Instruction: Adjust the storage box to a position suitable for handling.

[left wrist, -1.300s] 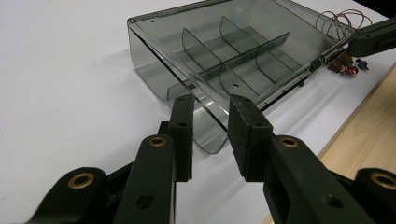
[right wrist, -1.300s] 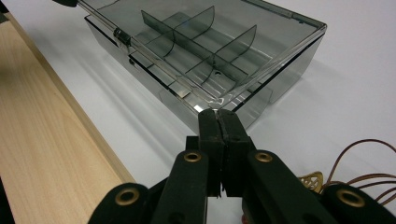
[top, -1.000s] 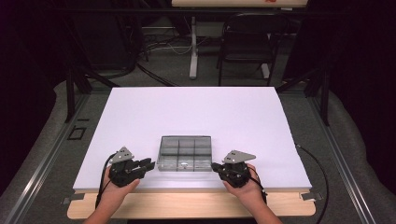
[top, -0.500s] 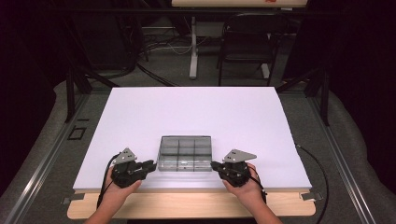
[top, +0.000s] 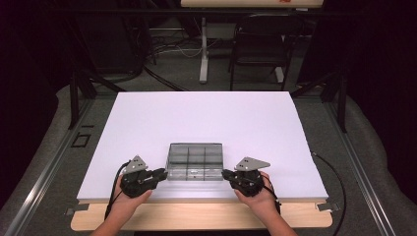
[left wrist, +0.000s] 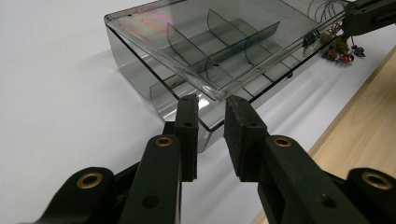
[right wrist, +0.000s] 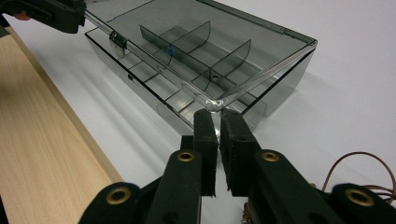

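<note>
Between frames we note little travel: left gripper (top: 158, 173) jaws have been closing, right gripper (top: 228, 174) jaws opening slightly, neither pinching anything. On the white table (top: 206, 118), near its front edge, the compartment box (top: 195, 161) lies between them, long axis spanning gripper to gripper, both equally near.

The compartment box's (left wrist: 205, 60) far end is cut off by the left gripper view's top edge. Whether either claw's pads touch its lid cannot be told.
</note>
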The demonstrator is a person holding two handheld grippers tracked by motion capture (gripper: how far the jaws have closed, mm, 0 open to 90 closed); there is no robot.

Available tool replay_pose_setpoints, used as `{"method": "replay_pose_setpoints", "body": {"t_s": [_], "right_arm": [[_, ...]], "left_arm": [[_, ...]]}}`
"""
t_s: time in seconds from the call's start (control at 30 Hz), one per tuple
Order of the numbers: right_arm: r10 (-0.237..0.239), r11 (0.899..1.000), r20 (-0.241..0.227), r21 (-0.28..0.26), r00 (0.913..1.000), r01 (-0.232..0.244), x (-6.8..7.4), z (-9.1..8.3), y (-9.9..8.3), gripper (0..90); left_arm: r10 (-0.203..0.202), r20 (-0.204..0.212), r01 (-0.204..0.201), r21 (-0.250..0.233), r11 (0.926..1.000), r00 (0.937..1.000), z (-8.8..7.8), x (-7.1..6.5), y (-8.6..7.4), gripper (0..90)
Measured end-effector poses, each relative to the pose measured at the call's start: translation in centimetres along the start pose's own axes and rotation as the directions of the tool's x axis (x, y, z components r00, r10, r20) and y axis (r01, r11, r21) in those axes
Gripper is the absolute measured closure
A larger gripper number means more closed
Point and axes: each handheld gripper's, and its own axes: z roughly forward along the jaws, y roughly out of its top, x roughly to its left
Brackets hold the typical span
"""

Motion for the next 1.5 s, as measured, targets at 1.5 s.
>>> {"method": "replay_pose_setpoints", "body": {"t_s": [1.5], "right_arm": [[-0.015, 0.995, 0.057, -0.093, 0.9983, 0.021, 0.0, -0.4, 1.3, 77.9]], "left_arm": [[0.029, -0.04, -0.032, -0.066, 0.9973, 0.9988, -0.7, -0.2, 1.7, 72.7]]}}
